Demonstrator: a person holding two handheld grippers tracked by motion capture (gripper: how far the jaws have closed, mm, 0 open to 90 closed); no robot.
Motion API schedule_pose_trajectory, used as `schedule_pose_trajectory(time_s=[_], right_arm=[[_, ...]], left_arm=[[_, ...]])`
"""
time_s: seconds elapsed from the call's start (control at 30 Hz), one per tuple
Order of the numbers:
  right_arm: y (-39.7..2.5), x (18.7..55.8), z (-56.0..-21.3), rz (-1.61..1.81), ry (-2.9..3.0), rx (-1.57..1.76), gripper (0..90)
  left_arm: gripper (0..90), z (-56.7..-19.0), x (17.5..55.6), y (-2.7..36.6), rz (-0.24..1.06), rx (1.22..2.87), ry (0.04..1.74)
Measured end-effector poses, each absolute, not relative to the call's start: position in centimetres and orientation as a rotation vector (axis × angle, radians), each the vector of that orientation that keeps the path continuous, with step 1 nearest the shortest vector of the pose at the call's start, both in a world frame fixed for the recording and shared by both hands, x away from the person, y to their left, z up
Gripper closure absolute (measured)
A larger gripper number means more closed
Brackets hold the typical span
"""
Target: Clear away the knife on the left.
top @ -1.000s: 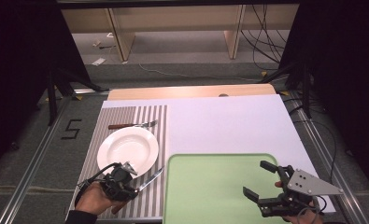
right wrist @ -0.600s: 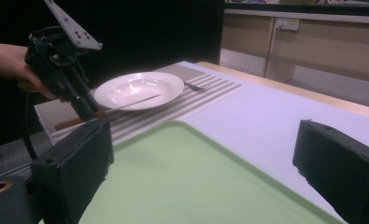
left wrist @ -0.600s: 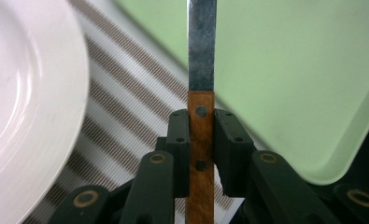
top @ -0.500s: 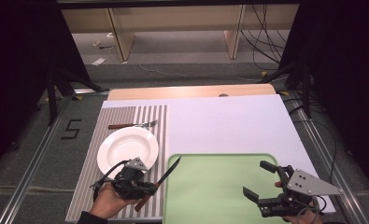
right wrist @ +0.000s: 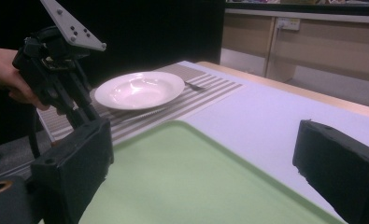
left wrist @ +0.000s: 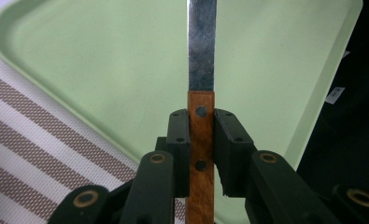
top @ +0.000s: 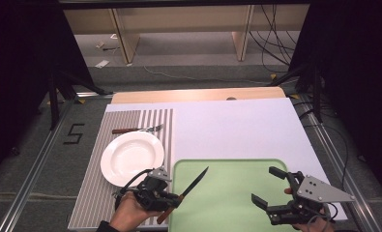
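The green tray (top: 227,193) lies on the white table (top: 237,125); beside it the white plate (top: 132,157) sits on the striped mat (top: 96,193); the right gripper (top: 271,191) hovers with jaws wide; the left gripper (top: 171,200) clamps the knife (top: 191,186) by its wooden handle, blade over the tray's left edge

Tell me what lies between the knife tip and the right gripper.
High view: only bare green tray separates the knife, clamped in the left gripper, from the open right gripper.

Place: a lab recording bay.
Signs: black curtains (top: 14,72), loose floor cables (top: 271,34), metal rails (top: 31,174), taped number five (top: 73,134).
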State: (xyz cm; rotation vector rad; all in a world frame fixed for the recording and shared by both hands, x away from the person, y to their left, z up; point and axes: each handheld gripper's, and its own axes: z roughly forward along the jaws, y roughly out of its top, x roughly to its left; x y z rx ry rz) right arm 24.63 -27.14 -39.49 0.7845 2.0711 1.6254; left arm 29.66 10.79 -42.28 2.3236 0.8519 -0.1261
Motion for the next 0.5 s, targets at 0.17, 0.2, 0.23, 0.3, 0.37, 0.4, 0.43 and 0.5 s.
schedule_pose_trajectory(time_s=[0.17, 0.2, 0.23, 0.3, 0.37, 0.4, 0.43, 0.5], right_arm=[[-27.1, 24.6, -39.5, 1.622, 2.075, 0.786, 6.1], [-27.1, 24.6, -39.5, 1.622, 2.074, 0.786, 6.1], [-27.1, 24.6, -39.5, 1.622, 2.073, 0.785, 6.1], [-27.1, 24.6, -39.5, 1.622, 2.073, 0.785, 6.1], [-27.1, 24.6, -39.5, 1.620, 2.075, 0.786, 6.1], [-27.1, 24.6, -39.5, 1.619, 2.075, 0.785, 6.1], [-27.1, 24.6, -39.5, 1.622, 2.074, 0.785, 6.1], [-27.1, 24.7, -39.5, 1.624, 2.074, 0.787, 6.1]], left_arm=[[76.8, -42.6, 29.7, 10.1, -0.167, 2.335, 0.844], [76.8, -42.6, 29.7, 9.9, -0.175, 2.343, 0.839], [76.8, -42.7, 29.7, 9.6, -0.179, 2.352, 0.832], [76.8, -42.9, 29.7, 9.1, -0.187, 2.372, 0.826], [76.8, -43.1, 29.7, 8.7, -0.199, 2.379, 0.830], [76.8, -43.2, 29.8, 8.5, -0.208, 2.381, 0.828], [76.8, -43.2, 29.8, 8.3, -0.219, 2.387, 0.825], [76.8, -43.4, 29.8, 7.9, -0.228, 2.401, 0.818]])
